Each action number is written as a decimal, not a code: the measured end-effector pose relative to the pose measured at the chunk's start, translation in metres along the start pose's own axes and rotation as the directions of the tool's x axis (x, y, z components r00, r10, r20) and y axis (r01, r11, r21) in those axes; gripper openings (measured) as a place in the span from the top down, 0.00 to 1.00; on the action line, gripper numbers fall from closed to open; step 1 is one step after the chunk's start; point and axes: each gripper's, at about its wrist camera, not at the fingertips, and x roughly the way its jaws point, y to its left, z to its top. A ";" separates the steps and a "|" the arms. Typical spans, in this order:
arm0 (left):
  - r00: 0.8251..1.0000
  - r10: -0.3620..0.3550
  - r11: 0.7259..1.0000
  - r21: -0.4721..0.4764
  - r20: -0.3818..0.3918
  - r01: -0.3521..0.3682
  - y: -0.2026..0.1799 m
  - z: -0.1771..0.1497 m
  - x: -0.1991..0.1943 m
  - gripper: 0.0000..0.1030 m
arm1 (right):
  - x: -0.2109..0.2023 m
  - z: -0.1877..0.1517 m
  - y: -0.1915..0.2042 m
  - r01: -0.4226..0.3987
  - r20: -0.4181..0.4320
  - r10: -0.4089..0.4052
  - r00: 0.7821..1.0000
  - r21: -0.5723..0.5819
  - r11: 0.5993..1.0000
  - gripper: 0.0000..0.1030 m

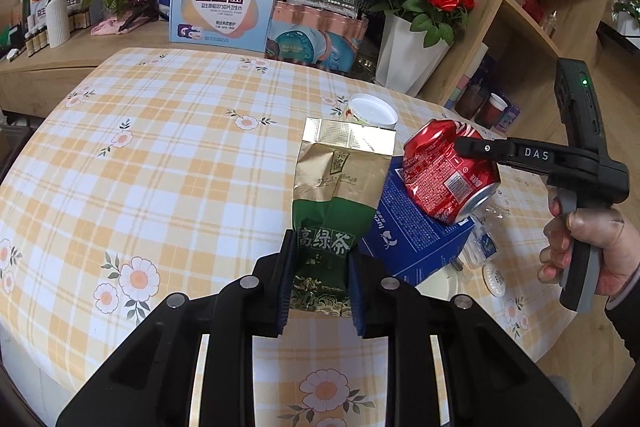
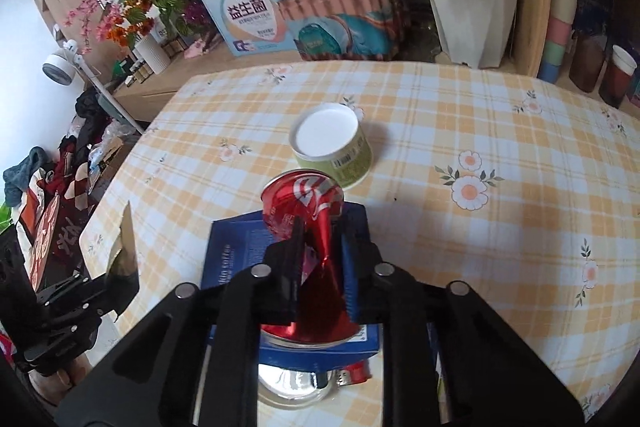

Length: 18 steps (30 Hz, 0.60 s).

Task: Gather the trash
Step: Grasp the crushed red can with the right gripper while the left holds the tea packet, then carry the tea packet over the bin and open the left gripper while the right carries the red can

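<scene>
My left gripper (image 1: pixel 318 247) is shut on a gold and green tea bag (image 1: pixel 338 183), held above the checked tablecloth. My right gripper (image 2: pixel 320 247) is shut on a crushed red soda can (image 2: pixel 304 203), its pads squeezing the dented middle. In the left wrist view the same red can (image 1: pixel 444 171) hangs in the right gripper's fingers (image 1: pixel 480 149), over a blue box (image 1: pixel 416 239). The blue box (image 2: pixel 236 247) lies on the table under the can. A person's hand (image 1: pixel 580 251) holds the right gripper's handle. The left gripper with the tea bag (image 2: pixel 124 251) shows at the left edge of the right wrist view.
A small round tub with a white lid (image 2: pixel 330 147) stands on the table beyond the can. Clear plastic wrapping (image 1: pixel 484 243) lies by the blue box. Boxes, flower pots (image 1: pixel 412 55) and a wooden shelf (image 1: pixel 520 7) stand behind the table (image 1: pixel 160 131). Clothes lie piled on the floor (image 2: pixel 60 179).
</scene>
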 end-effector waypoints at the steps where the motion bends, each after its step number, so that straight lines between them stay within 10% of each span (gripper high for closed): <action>1: 1.000 -0.003 1.000 0.001 0.003 0.003 -0.001 -0.001 -0.003 0.78 | -0.005 0.000 0.002 -0.003 0.009 0.003 1.000 -0.002 1.000 0.83; 18: 0.998 -0.055 0.997 0.050 0.033 0.053 -0.034 -0.021 -0.063 0.78 | -0.086 -0.037 0.024 -0.034 0.126 0.034 0.991 -0.004 0.999 0.87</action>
